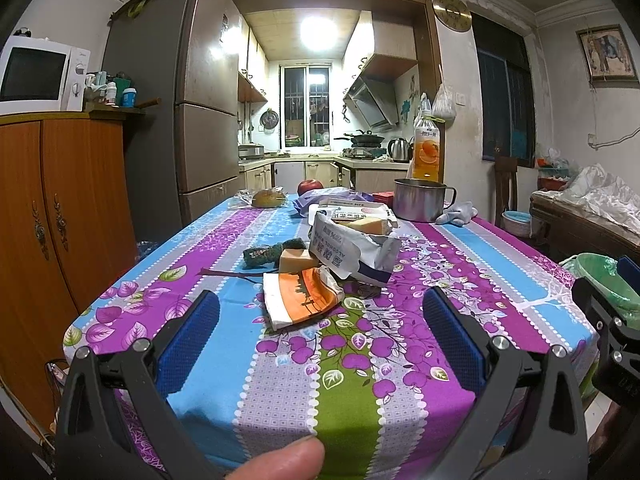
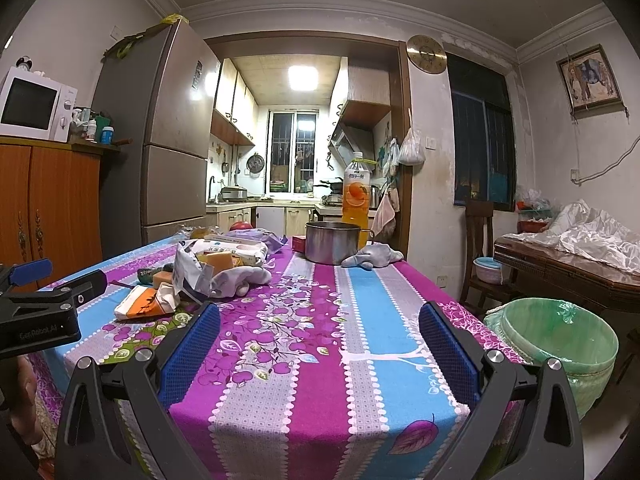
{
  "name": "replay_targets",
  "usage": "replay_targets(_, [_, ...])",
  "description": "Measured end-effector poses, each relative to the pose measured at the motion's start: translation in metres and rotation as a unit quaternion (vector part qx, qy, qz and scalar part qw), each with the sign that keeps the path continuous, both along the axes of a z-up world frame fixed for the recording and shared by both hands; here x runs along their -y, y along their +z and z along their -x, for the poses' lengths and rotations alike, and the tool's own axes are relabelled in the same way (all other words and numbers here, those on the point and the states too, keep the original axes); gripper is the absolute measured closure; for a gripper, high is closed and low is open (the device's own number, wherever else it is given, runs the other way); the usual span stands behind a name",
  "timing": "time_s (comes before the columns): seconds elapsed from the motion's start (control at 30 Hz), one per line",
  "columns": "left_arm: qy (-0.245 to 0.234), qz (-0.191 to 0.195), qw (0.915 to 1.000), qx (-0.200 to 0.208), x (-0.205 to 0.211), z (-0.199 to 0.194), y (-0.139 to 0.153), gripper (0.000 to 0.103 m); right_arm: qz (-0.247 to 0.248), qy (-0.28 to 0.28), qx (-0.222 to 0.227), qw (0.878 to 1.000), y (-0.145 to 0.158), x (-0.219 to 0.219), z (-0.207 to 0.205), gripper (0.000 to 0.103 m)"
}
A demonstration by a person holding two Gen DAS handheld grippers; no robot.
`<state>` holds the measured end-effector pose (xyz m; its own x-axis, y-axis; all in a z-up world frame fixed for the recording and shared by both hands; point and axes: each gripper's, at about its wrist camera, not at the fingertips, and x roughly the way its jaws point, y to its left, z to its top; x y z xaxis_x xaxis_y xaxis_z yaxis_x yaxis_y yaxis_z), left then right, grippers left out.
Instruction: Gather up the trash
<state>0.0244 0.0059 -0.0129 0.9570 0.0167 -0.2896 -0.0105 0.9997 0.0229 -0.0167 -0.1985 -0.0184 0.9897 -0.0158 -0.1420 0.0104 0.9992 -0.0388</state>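
Both grippers, left gripper [image 1: 320, 320] and right gripper [image 2: 319, 332], are hovering wide open and empty at the tabletop's [image 2: 360, 292] near edge; the orange wrapper [image 1: 298, 300] is lying tangled against the white packet [image 1: 352, 252], risking a double pickup or spill short of the bin [image 2: 560, 340].

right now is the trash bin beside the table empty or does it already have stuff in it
Empty, as far as the right wrist view shows: the green-lined trash bin stands upright beside the table, and only bare liner is visible inside. The very bottom is hidden by the rim.

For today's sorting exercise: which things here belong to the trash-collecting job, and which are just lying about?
Belong to the job:
- orange-and-white wrapper
- torn white packet
- green-lined bin
- left gripper, right gripper, jaws open

Just lying about:
- steel mug
- juice bottle
- apple
- grey glove
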Motion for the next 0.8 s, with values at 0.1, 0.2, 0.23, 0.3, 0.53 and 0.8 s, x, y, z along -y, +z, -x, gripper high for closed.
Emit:
replay_targets(0.1, [-0.001,0.0,1.0,0.0,0.0011,0.0003,0.0002,0.005,0.0,0.0,0.0,1.0,-0.0004,0.0,-0.0001,0.004])
replay_targets(0.2, [-0.001,-0.001,1.0,-0.001,0.0014,0.0003,-0.0001,0.005,0.0,0.0,-0.001,1.0,-0.001,0.0013,-0.0002,0.004])
replay_targets(0.23, [0.0,0.0,1.0,-0.001,0.0011,0.0003,0.0001,0.005,0.0,0.0,-0.001,1.0,-0.0017,0.0016,-0.0006,0.004])
replay_targets(0.3, [-0.001,-0.001,1.0,-0.002,0.0019,0.0,-0.0001,0.005,0.0,0.0,-0.002,1.0,-0.0024,0.0026,-0.0002,0.004])
replay_targets(0.53, [-0.001,-0.001,1.0,-0.003,0.0034,-0.0004,-0.0003,0.005,0.001,-0.001,-0.004,1.0,-0.0045,0.0037,-0.001,0.004])
replay_targets(0.8, [-0.002,-0.001,1.0,-0.007,0.0042,-0.0033,-0.0013,0.005,0.003,-0.001,-0.008,1.0,-0.005,0.0039,-0.004,0.004])
